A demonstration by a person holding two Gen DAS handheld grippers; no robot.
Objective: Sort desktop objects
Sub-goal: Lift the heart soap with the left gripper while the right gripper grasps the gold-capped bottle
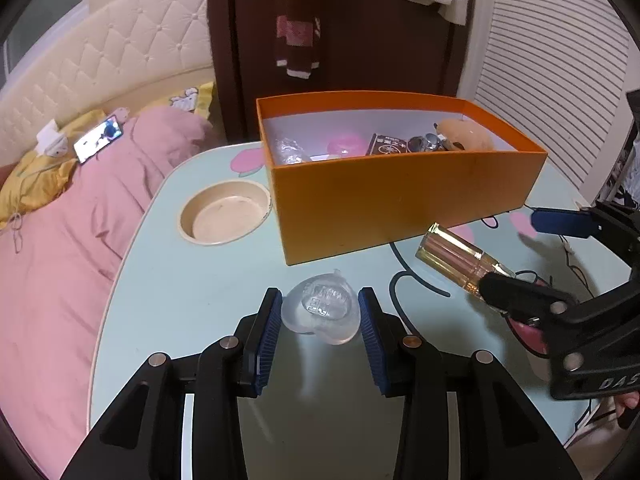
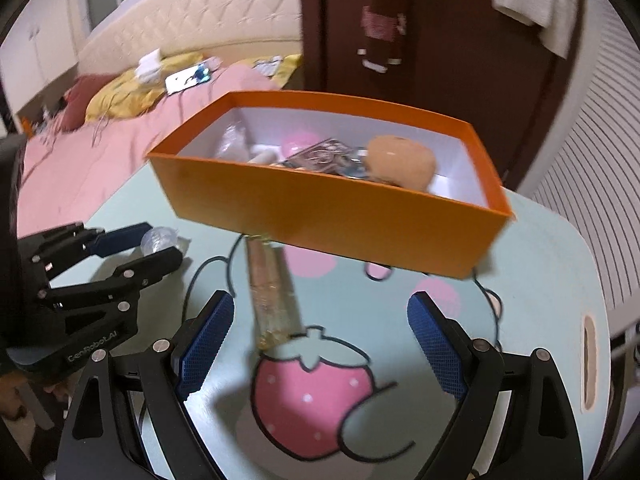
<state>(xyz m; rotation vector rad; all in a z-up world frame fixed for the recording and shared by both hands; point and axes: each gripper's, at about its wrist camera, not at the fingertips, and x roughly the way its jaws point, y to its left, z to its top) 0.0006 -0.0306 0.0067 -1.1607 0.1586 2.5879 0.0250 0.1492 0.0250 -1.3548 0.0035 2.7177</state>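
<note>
The table point(image 1: 168, 280) is pale green w/ strawberry print. A round cup well point(image 1: 225, 218) sits near its left edge. Next, toward the front edge, the left gripper point(image 1: 320, 312) has a clear heart-shaped piece point(image 1: 320, 308) between its blue pads point(image 1: 269, 334). The left pad touches the piece, at the right pad I cannot tell if there is contact, so grasp vs. released is not sure. The piece lies on the table. Behind, toward the far edge, stands the orange box point(image 1: 400, 200), open on top, w/ a pink ball point(image 1: 347, 145), a dark card box point(image 1: 387, 145), sunglasses point(image 1: 430, 143) and a peach plush point(image 1: 466, 133) inside. In front of the box lies a gold tube point(image 2: 272, 296), one end just beside the box wall. The right gripper point(image 2: 320, 336) is released, jaws wide. The tube's near end is between its pads, touching neither.
</note>
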